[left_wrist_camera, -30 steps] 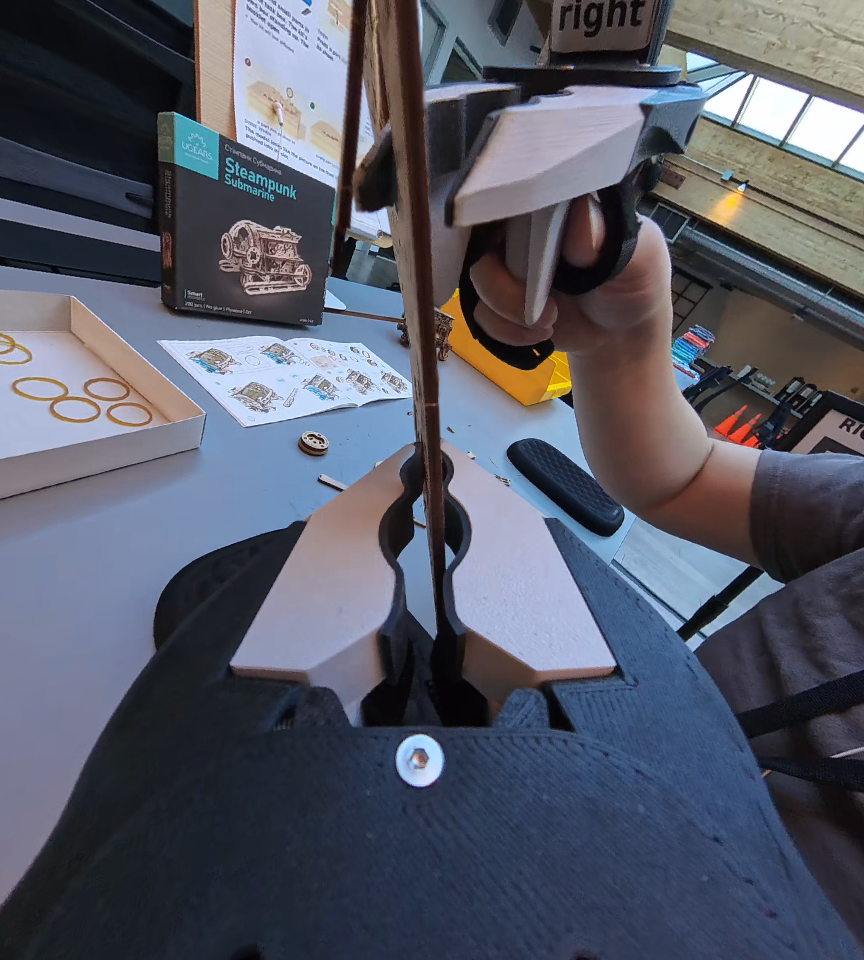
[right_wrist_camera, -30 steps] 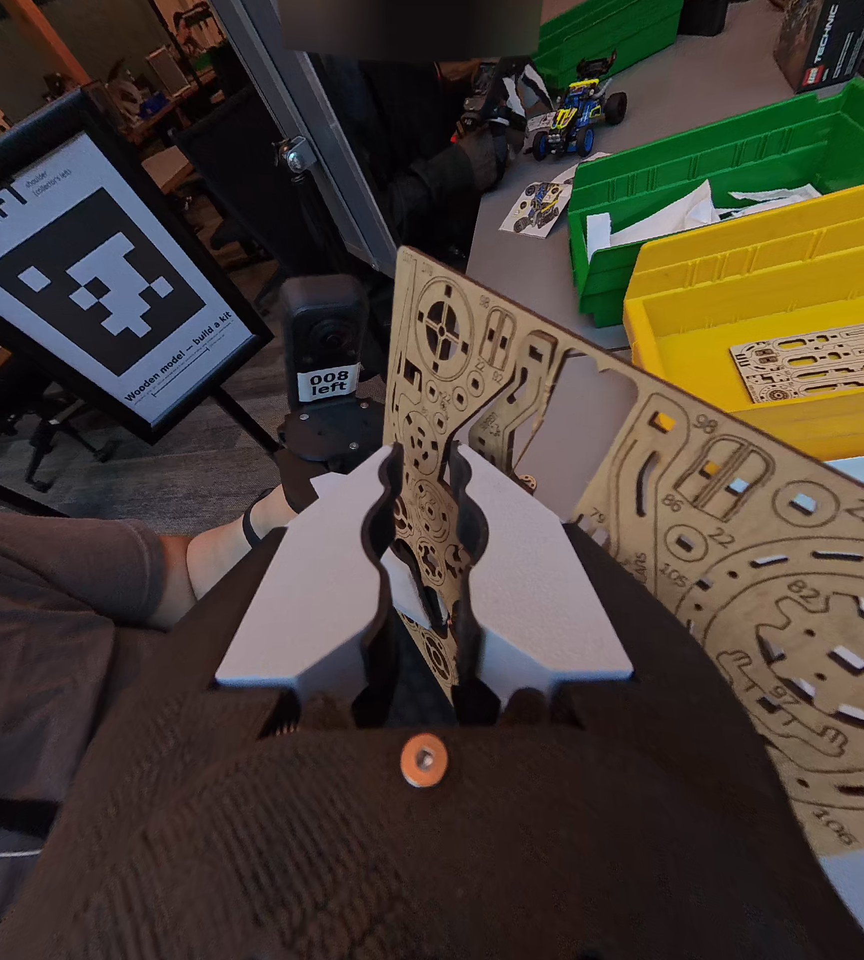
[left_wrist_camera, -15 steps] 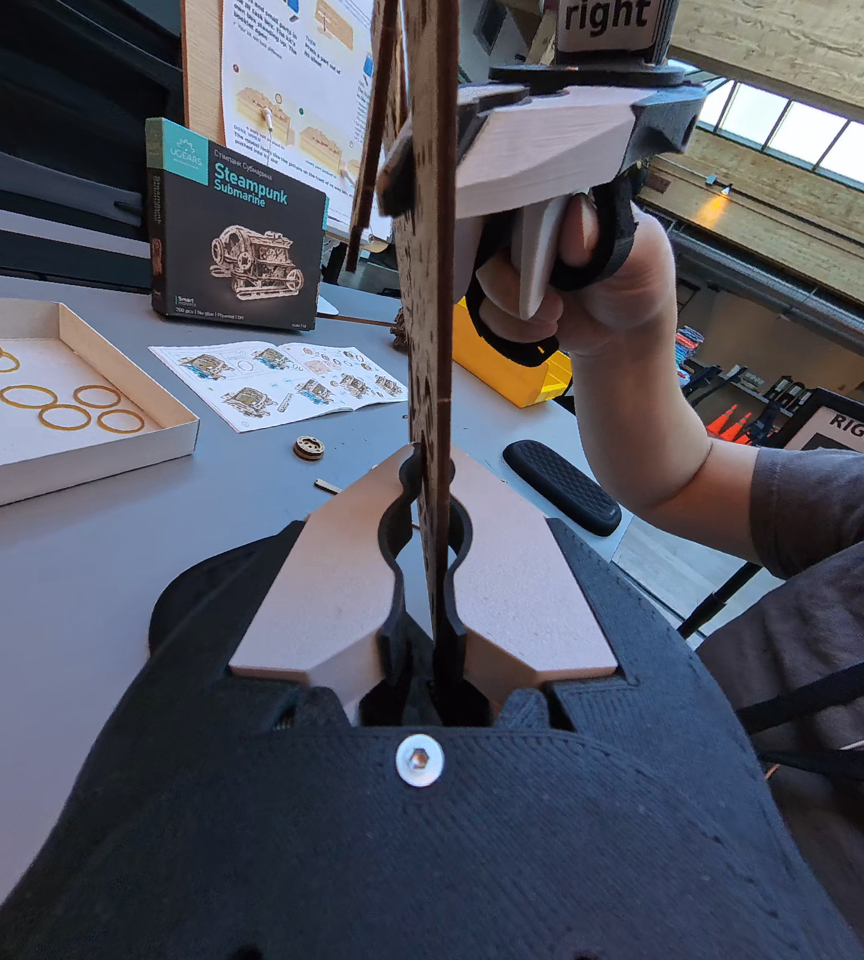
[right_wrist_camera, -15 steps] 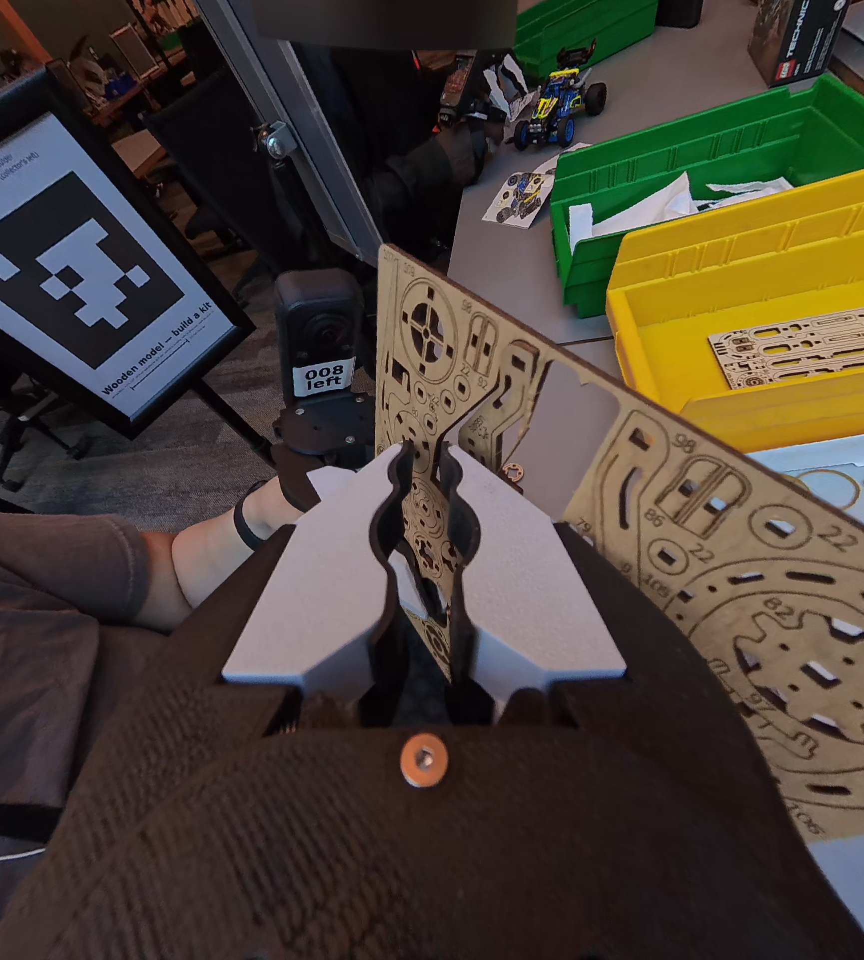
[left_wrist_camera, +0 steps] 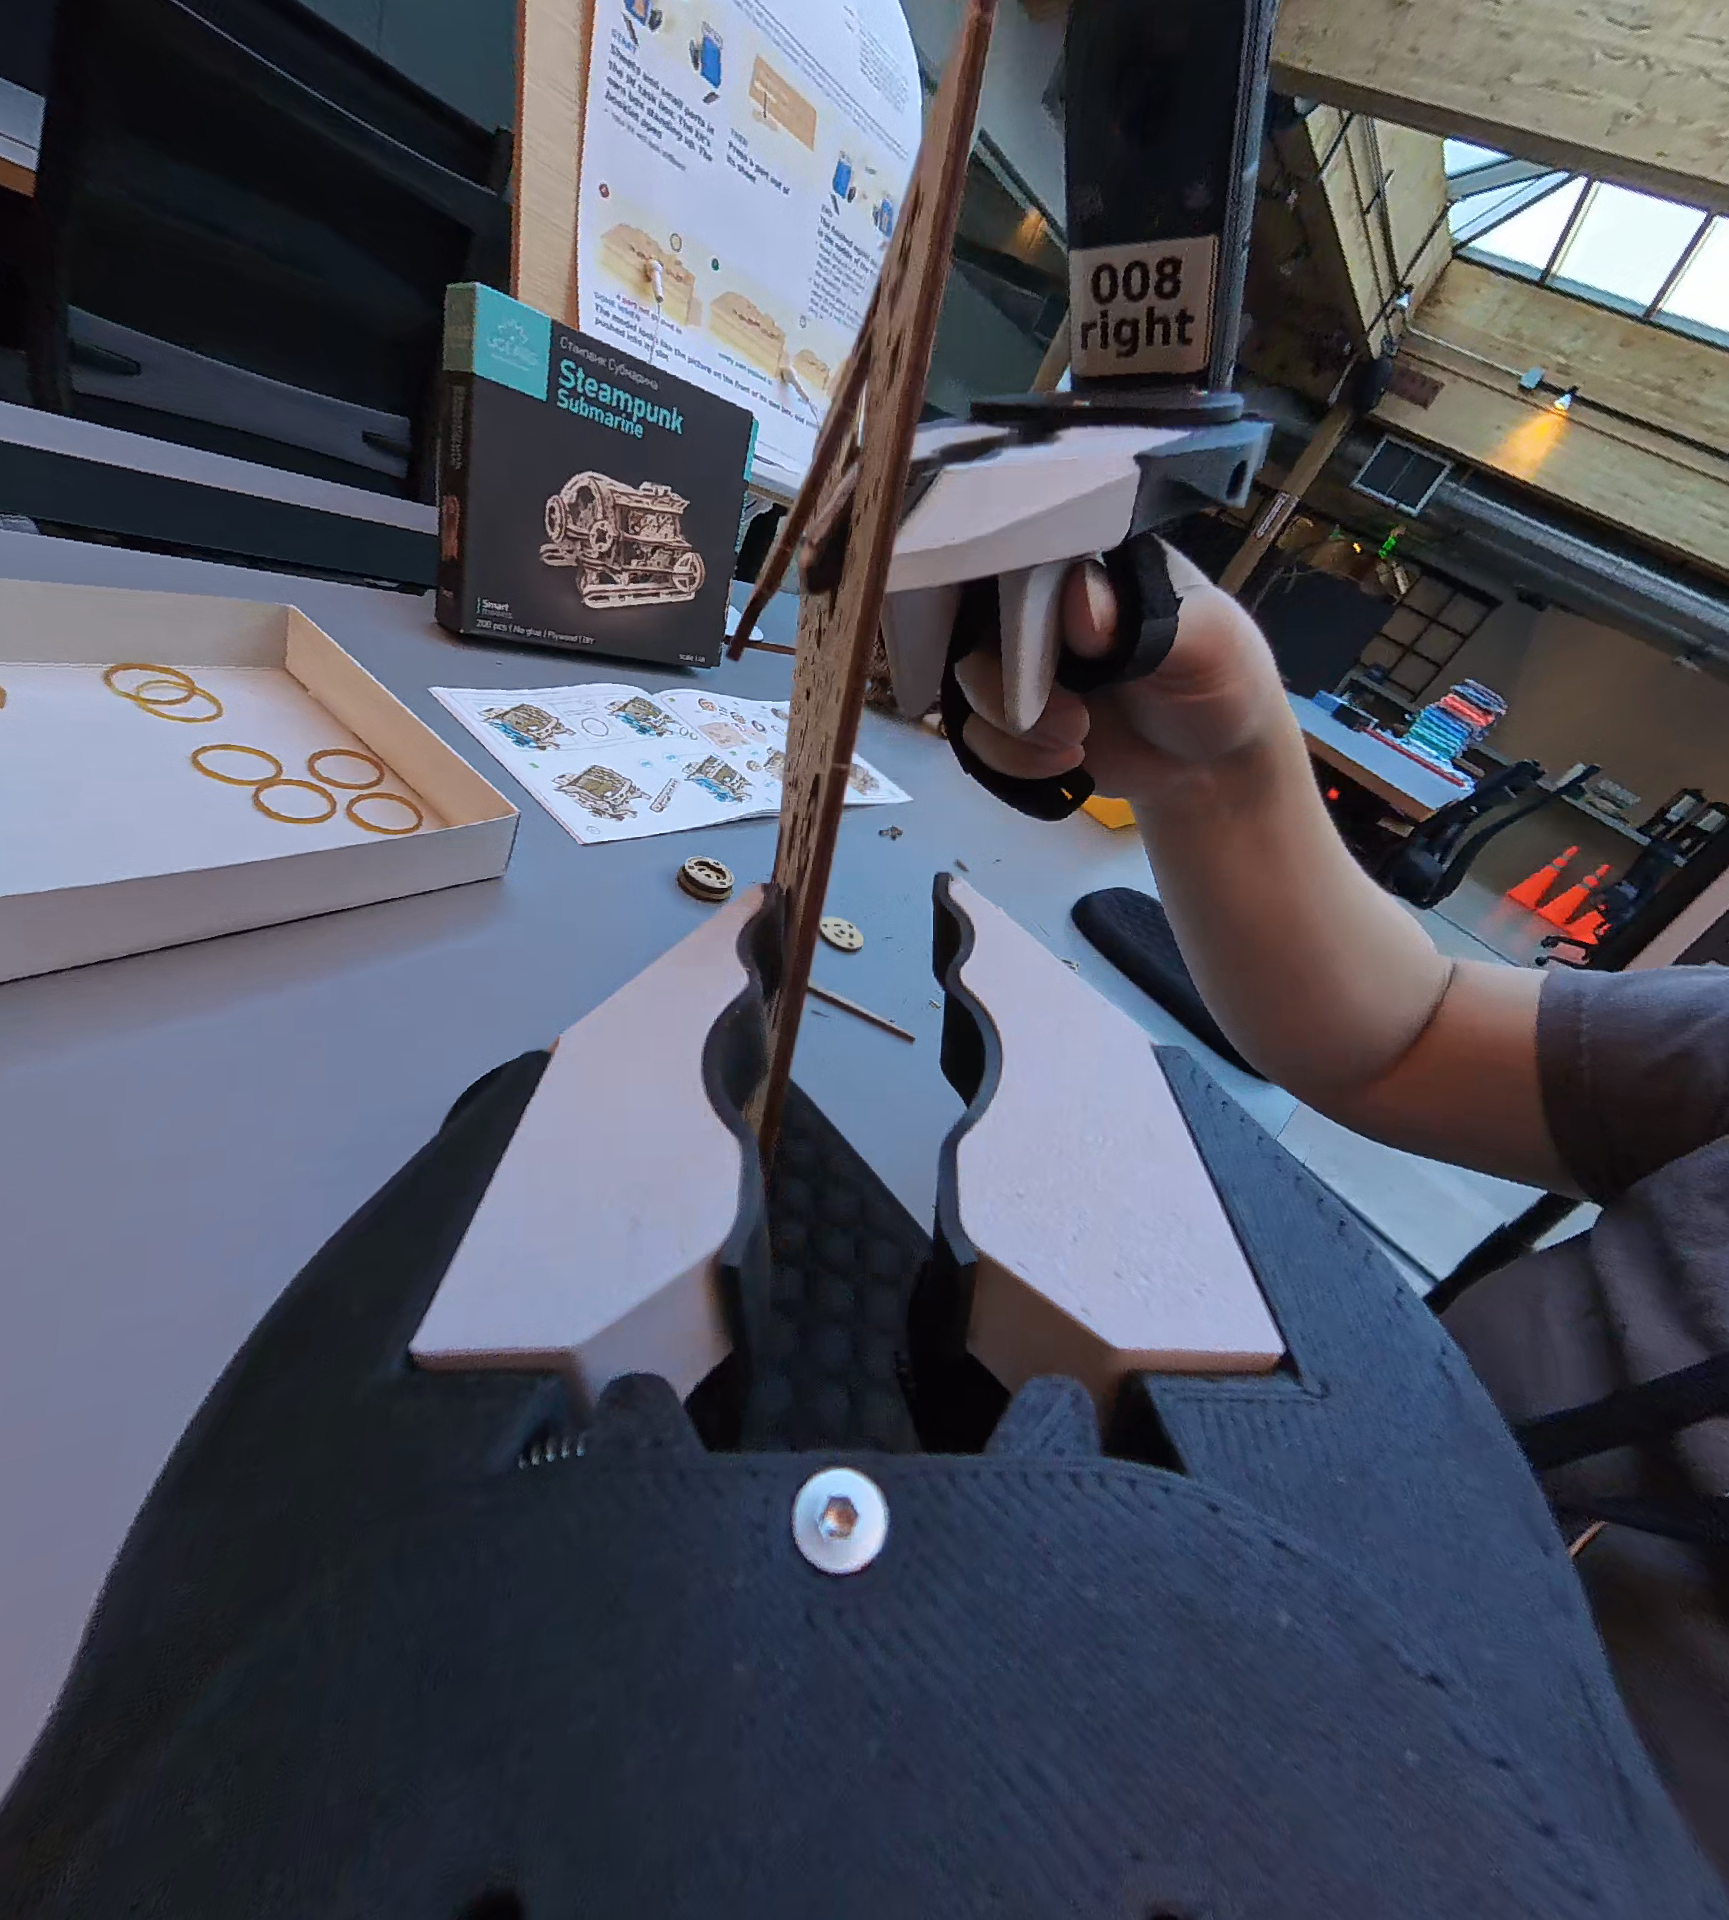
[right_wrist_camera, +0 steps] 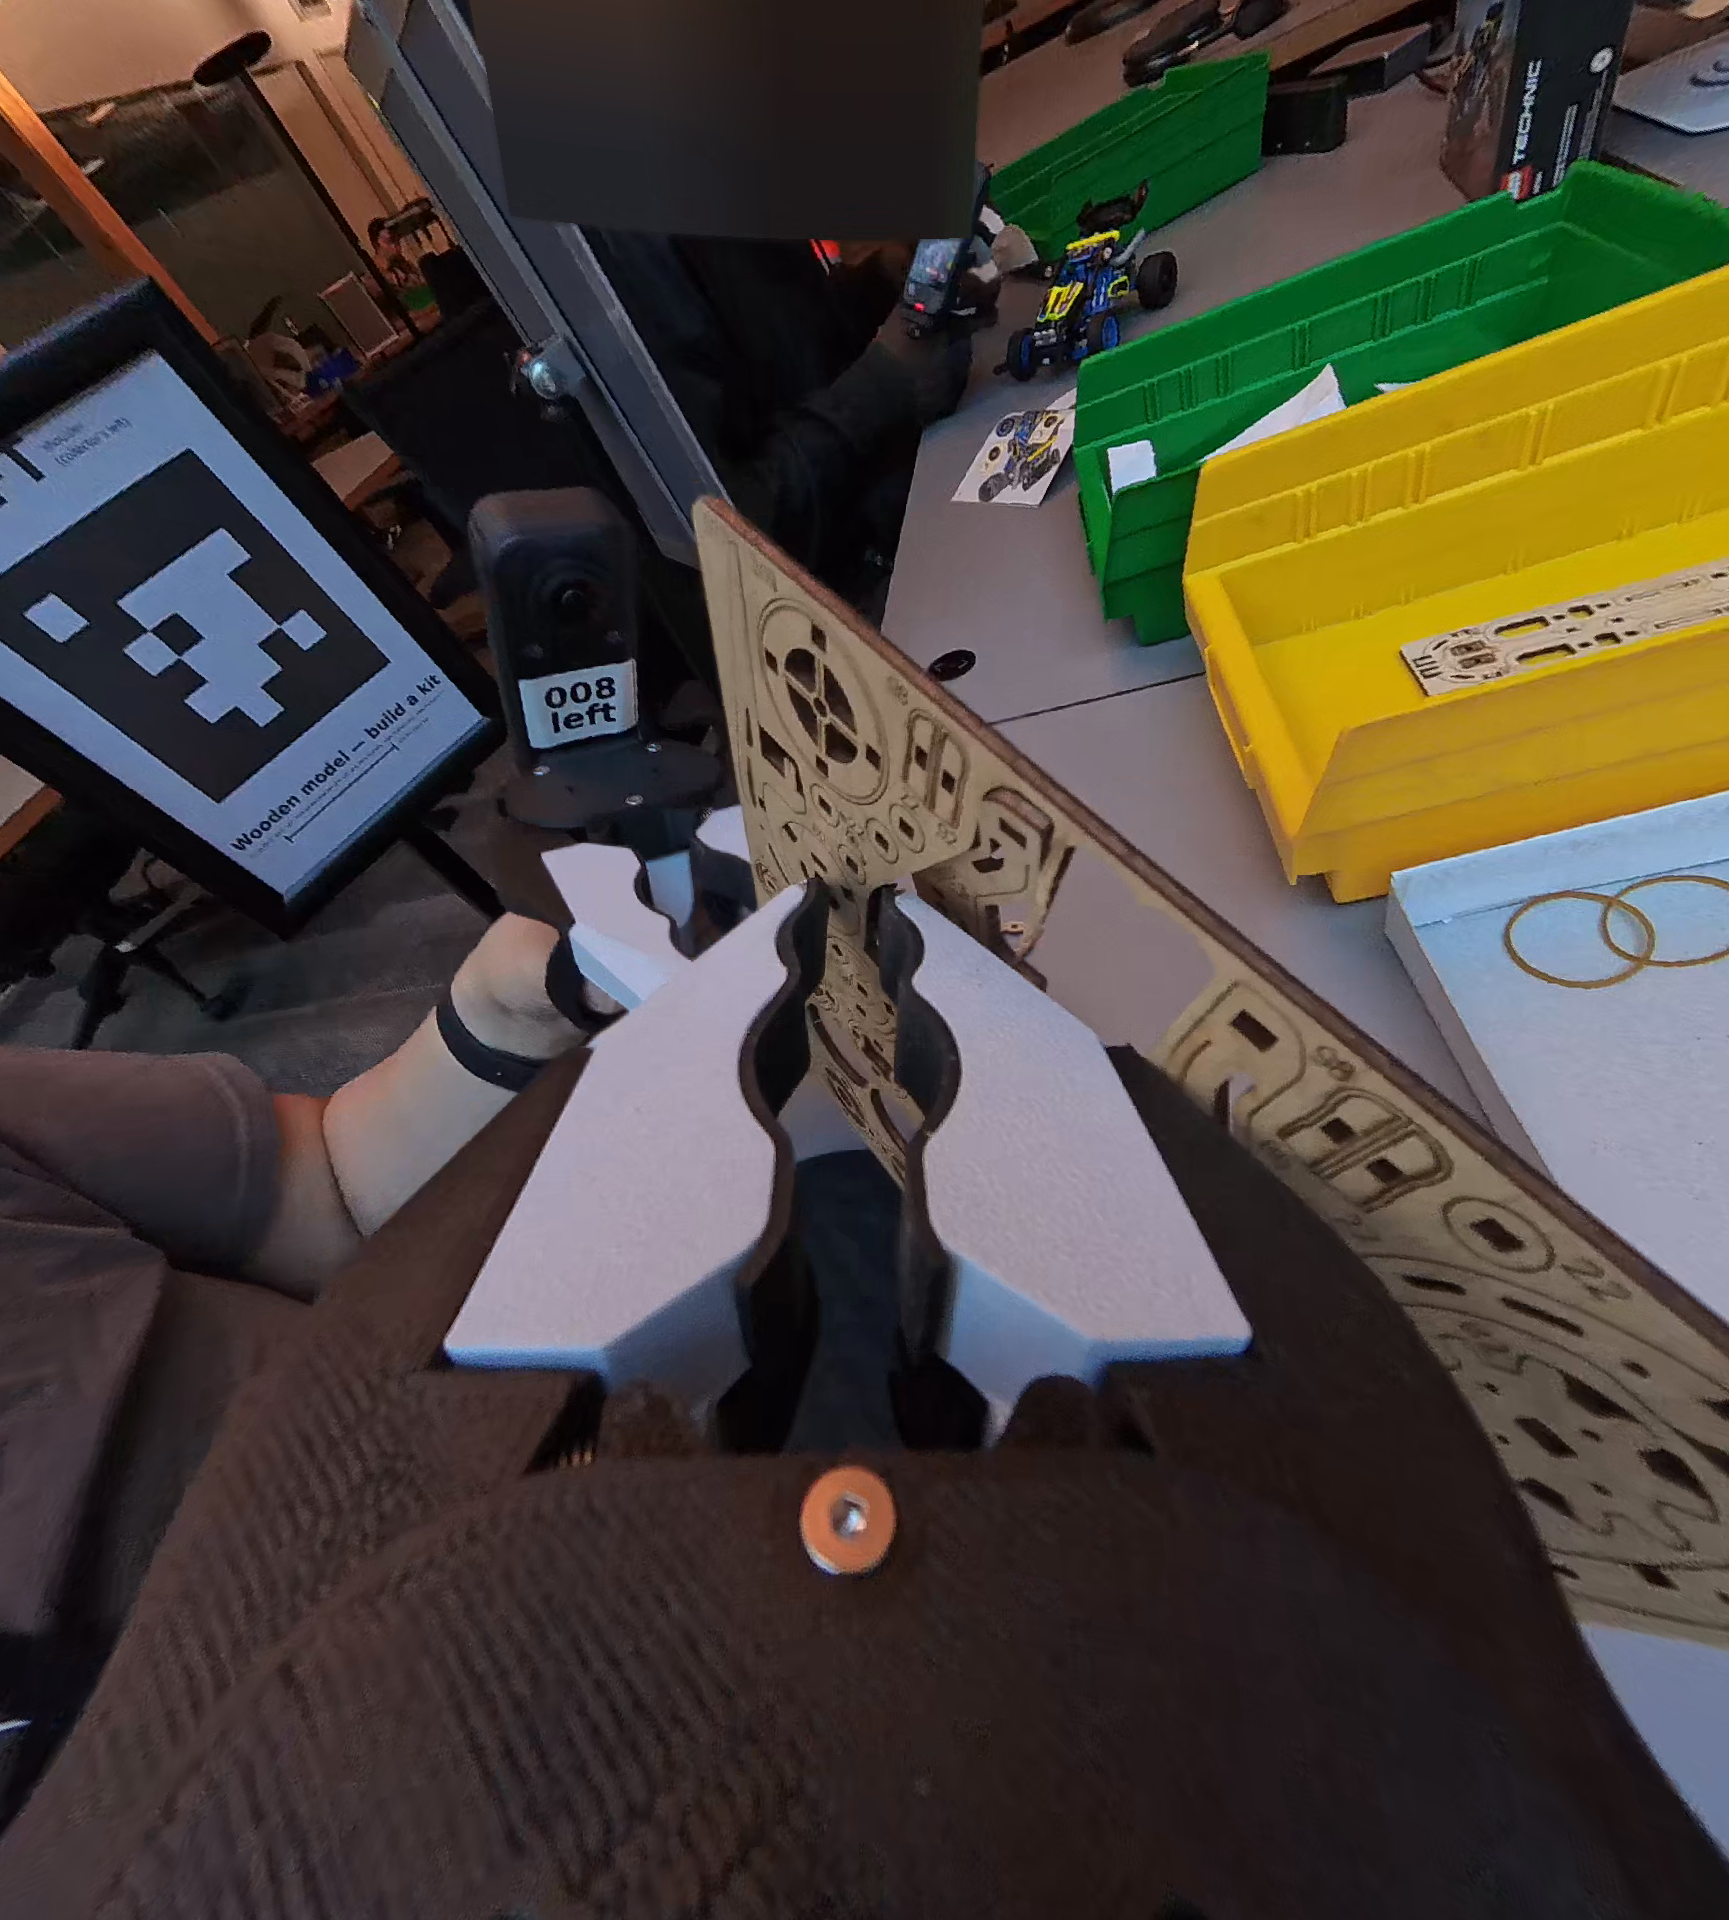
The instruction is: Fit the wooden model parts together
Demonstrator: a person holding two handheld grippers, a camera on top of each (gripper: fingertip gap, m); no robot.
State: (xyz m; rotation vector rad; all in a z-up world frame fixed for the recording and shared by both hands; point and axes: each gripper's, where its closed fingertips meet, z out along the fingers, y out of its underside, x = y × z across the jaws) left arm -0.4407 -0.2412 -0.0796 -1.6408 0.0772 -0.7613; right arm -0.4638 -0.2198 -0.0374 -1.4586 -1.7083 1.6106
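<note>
A laser-cut wooden parts sheet (right_wrist_camera: 1359, 1153) is held upright above the grey table. My right gripper (right_wrist_camera: 849, 902) is shut on the sheet near its edge. In the left wrist view the sheet (left_wrist_camera: 839, 665) shows edge-on and tilted. My left gripper (left_wrist_camera: 852, 894) is open around its lower edge, and the sheet leans against the left finger (left_wrist_camera: 631, 1143). The right gripper (left_wrist_camera: 844, 520) clamps the sheet higher up in that view. The left gripper (right_wrist_camera: 668, 883) shows behind the sheet in the right wrist view.
A white tray (left_wrist_camera: 403, 862) with rubber bands lies at the left. A kit box (left_wrist_camera: 590, 499), an open booklet (left_wrist_camera: 662, 758), two small wooden gears (left_wrist_camera: 705, 878) and a black pad (left_wrist_camera: 1140, 956) are on the table. A yellow bin (right_wrist_camera: 1462, 769) holds another sheet; a green bin (right_wrist_camera: 1359, 343) stands behind.
My left gripper has opened and let go of the sheet. The right gripper keeps its hold, and the sheet has tilted and shifted towards the left finger.
</note>
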